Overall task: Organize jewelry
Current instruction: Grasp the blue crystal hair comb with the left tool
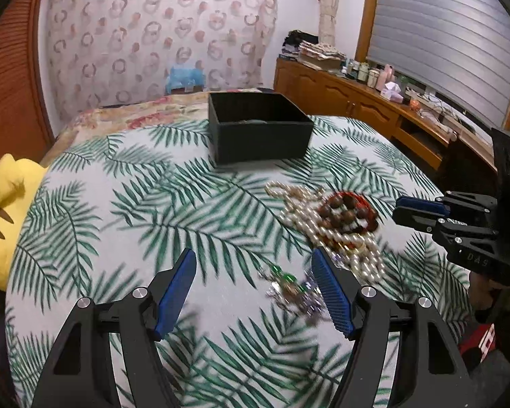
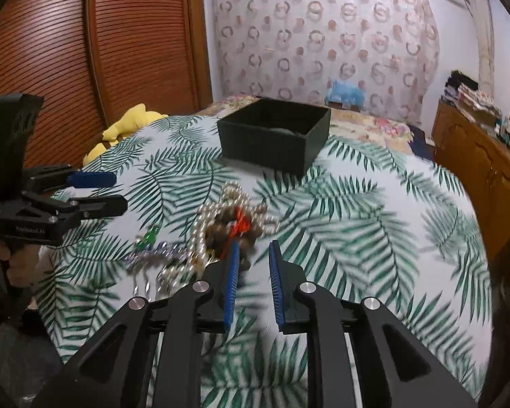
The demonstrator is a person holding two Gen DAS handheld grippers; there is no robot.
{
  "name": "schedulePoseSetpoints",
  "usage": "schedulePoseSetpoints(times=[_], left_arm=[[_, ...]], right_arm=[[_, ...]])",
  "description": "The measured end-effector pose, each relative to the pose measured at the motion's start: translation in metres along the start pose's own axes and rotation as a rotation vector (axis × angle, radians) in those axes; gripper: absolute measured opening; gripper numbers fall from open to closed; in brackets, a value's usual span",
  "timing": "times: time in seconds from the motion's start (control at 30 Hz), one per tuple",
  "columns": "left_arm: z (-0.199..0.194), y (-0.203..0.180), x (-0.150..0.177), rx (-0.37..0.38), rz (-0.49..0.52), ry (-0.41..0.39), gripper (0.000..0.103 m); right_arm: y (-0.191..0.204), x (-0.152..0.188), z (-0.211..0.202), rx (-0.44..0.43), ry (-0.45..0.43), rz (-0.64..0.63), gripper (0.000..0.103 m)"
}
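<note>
A heap of jewelry lies on the palm-leaf cloth: a pearl necklace, brown and red bead bracelets, and a green and clear crystal piece. A black open box stands behind the heap. My left gripper is open and empty, with the crystal piece between its fingers. My right gripper is open a little and empty, just to the right of the bead heap. Each gripper shows in the other view, the right and the left.
A yellow plush toy lies at the left edge of the bed. A wooden cabinet with bottles and stacked items runs along the right. A slatted wooden wardrobe stands at the left.
</note>
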State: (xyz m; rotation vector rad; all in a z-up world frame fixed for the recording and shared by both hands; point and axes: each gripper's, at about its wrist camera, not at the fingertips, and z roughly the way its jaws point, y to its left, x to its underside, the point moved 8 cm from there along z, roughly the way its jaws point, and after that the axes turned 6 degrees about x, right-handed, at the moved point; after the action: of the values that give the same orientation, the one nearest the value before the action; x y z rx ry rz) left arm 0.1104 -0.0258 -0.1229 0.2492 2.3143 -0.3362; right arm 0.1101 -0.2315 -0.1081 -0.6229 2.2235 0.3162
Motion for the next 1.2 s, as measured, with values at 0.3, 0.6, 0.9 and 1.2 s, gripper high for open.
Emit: schedulePoseSetpoints(times=[0.3, 0.6, 0.9, 1.2], left_arm=[[0.010, -0.029, 0.008, 0.075, 0.051, 0.041, 0.050], [0.038, -0.046, 0.010, 0.109, 0.120, 0.130, 0.033], [0.051, -0.039, 0.013, 0.106, 0.125, 0.180, 0.022], [0.029, -0.026, 0.005, 0.045, 0.097, 0.091, 0.020]], right_arm=[[0.009, 0.023, 0.002, -0.008, 0.037, -0.005, 0.028], [0.005, 0.026, 0.006, -0.006, 0.046, 0.003, 0.028], [0.006, 0.028, 0.005, -0.009, 0.047, 0.001, 0.028], [0.007, 0.028, 0.007, -0.011, 0.052, -0.002, 0.028]])
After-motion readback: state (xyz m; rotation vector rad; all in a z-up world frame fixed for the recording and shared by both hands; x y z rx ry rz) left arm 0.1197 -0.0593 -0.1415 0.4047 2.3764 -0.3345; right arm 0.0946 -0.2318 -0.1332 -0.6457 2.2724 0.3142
